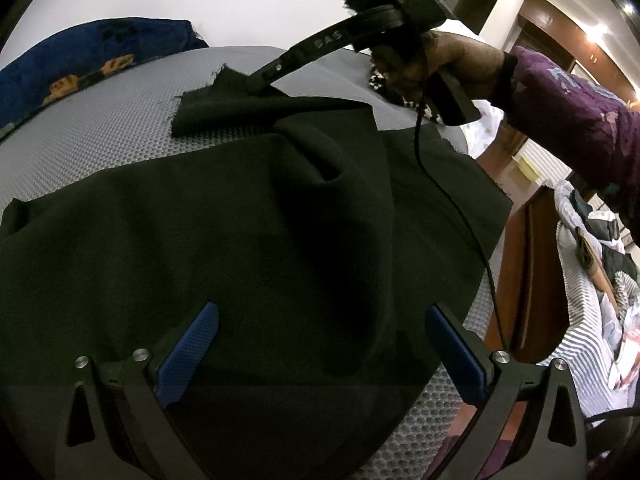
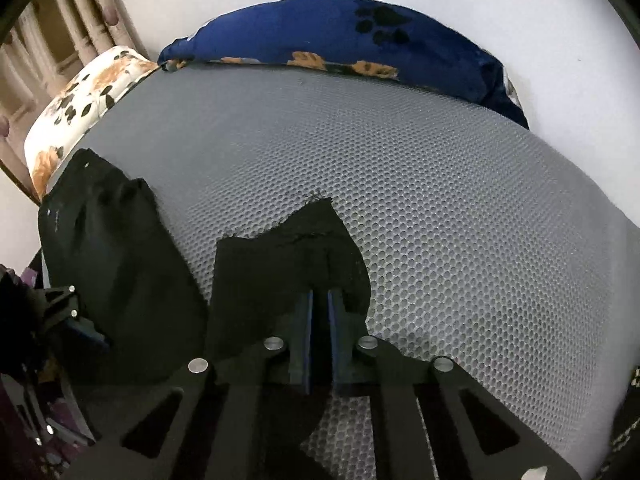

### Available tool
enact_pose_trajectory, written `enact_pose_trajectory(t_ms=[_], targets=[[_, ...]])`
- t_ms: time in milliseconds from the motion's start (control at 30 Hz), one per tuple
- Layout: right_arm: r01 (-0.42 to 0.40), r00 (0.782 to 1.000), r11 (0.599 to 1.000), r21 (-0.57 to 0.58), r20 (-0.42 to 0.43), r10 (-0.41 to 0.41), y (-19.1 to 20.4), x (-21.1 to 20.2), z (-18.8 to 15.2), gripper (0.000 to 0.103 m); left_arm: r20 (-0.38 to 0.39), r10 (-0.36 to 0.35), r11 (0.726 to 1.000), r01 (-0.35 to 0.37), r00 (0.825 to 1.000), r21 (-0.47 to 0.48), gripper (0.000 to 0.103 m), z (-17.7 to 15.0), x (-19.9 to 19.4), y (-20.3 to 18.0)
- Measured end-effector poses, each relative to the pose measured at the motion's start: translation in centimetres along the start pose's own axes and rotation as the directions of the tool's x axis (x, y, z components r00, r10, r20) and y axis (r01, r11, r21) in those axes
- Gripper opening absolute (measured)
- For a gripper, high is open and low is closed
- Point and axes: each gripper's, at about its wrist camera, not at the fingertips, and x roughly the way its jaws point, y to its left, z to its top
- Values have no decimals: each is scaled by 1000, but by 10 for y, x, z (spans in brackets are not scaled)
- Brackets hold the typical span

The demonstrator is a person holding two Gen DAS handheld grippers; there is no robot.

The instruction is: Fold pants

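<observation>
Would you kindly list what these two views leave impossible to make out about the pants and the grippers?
- Left wrist view: how many layers the black pants form; the dark cloth shows few edges.
- Left wrist view: the right gripper fingertips, sunk into the raised leg end.
- Right wrist view: the left gripper, cut off by the left edge, so its opening is unreadable there.
- Both views: the waistband, unidentifiable.

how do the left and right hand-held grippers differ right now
The left hand-held gripper has its blue-padded jaws spread wide, holding nothing, above the black fabric pants. The right hand-held gripper has its jaws closed on the frayed leg end of the pants, down near the grey honeycomb-mesh mat. Both have black frames and blue pads.
</observation>
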Motion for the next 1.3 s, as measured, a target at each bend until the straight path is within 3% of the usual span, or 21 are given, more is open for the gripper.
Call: enact_pose_trajectory(t_ms=[167, 300, 400, 467, 633, 733, 933, 1133, 1200, 1300], targets=[[62, 992, 994, 90, 104, -71, 0, -42, -19, 5, 8, 10, 1000, -10, 1000, 12, 102, -1, 1, -2], [83, 964, 947, 312, 217, -156, -17, -97, -58, 5, 15, 21, 1000, -22, 1000, 20, 102, -4, 1, -6], [51, 935, 865, 499, 281, -217, -29, -139, -103, 4, 21, 22, 1000, -22, 1000, 18, 102, -4, 1, -6], [3, 916, 785, 619, 314, -251, -34, -164, -140, 4, 26, 13, 1000, -14, 1000, 12, 102, -5, 0, -5], [-117, 869, 613, 781, 380, -318, -26, -211, -222, 2, 55, -53, 997, 56, 997, -47, 102, -5, -5, 8], [-117, 872, 551, 826, 351, -340, -16, -215, -260, 2, 73, -88, 993, 93, 993, -72, 102, -6, -8, 14], [-187, 882, 394, 900, 330, -335, -4, -190, -331, 2, 57, -44, 998, 46, 997, -31, 102, -6, -6, 6], [-217, 886, 304, 927, 318, -337, 4, -173, -365, 2, 56, -59, 998, 60, 997, -32, 102, -5, -7, 9], [-219, 873, 292, 931, 321, -368, 13, -177, -369, 2, 57, -67, 997, 69, 996, -30, 102, -6, -8, 11], [-206, 839, 319, 925, 334, -429, 27, -188, -367, 1, 60, -89, 995, 91, 994, -36, 102, -6, -9, 14]])
